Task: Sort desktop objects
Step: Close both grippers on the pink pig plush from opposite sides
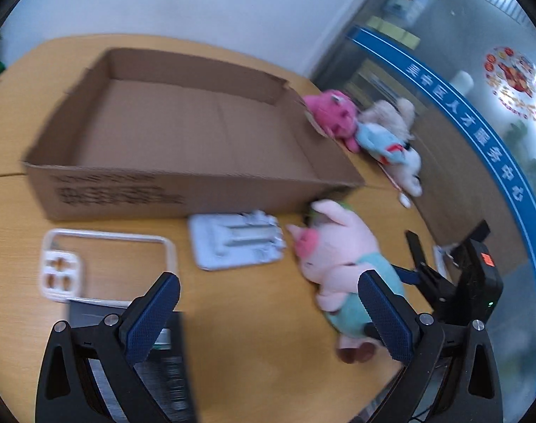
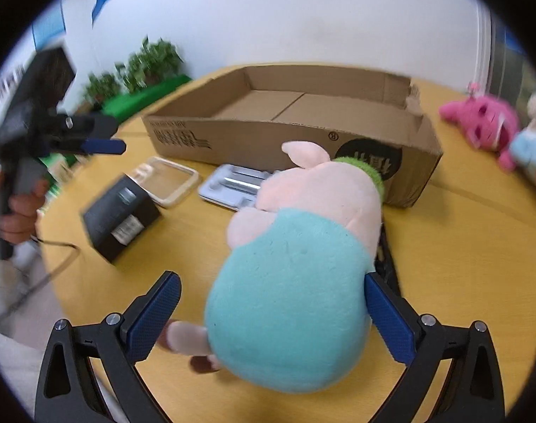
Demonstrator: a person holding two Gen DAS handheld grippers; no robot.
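My right gripper (image 2: 272, 320) has its jaws spread wide, and the pig plush (image 2: 296, 282) sits between them: its teal body fills most of the gap, the right pad (image 2: 386, 320) is touching or nearly touching the fabric, and the left pad (image 2: 155, 317) stands clear of it with one pink leg poking toward it. I cannot tell whether the toy is lifted or resting on the bench (image 2: 462, 246). Ahead of these jaws, beyond the pig's head, lies the open cardboard box (image 2: 254, 137), with a grey tray (image 2: 229, 187) just in front of its near wall. Ahead and to the left are a clear phone case (image 2: 169, 179) and a black box (image 2: 121, 218). Far right of the jaws lie a pink plush (image 2: 483, 123) and a pale blue plush (image 2: 532, 155).

My left gripper (image 1: 268, 313) also has its jaws wide apart, holding nothing, only bare bench (image 1: 254, 317) between the pads. The pig plush (image 1: 338, 257) lies just ahead of its right pad (image 1: 384, 317), with the right gripper (image 1: 426, 275) reaching in around it from the right. The black box (image 1: 162, 363) sits under the left pad (image 1: 151, 317); the phone case (image 1: 109, 261) is ahead to the left, the grey tray (image 1: 236, 239) is ahead, and the cardboard box (image 1: 183, 141) lies beyond
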